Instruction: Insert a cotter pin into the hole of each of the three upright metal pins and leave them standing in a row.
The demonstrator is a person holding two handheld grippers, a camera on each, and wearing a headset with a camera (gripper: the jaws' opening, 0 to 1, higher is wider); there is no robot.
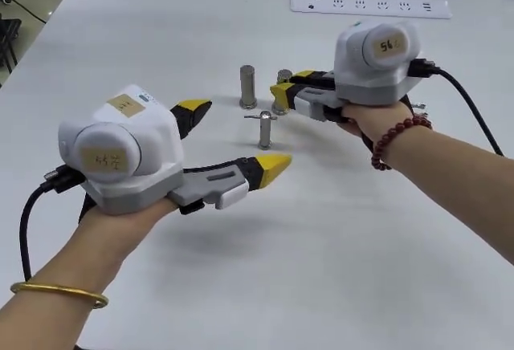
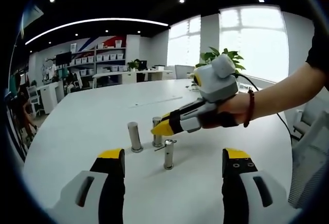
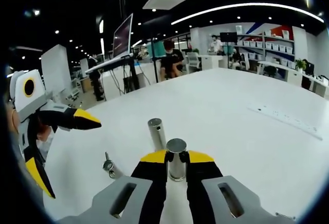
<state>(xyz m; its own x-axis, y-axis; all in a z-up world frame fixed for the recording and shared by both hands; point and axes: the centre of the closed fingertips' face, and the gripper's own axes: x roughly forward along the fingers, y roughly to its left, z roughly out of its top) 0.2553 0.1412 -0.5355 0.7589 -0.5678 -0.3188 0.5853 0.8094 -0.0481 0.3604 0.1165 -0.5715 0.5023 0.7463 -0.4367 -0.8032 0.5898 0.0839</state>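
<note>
Three upright metal pins stand on the white table [image 1: 337, 238]. The nearest pin [image 1: 265, 131] [image 2: 168, 155] [image 3: 111, 168] has a cotter pin [image 1: 259, 115] [image 2: 165, 143] through its top. A bare pin [image 1: 247, 85] [image 2: 135, 136] [image 3: 157, 133] stands behind it. My right gripper [image 1: 283, 93] [image 3: 176, 158] is shut on the third pin [image 1: 284, 75] [image 2: 157, 133] [image 3: 176, 165], low on its shaft. My left gripper [image 1: 234, 137] [image 2: 174, 157] is open, just short of the nearest pin, nothing between its jaws.
A white power strip [image 1: 369, 5] [image 3: 288, 118] lies along the far side of the table. Black cables trail from both grippers. Shelves, desks and a person stand far off in the room behind.
</note>
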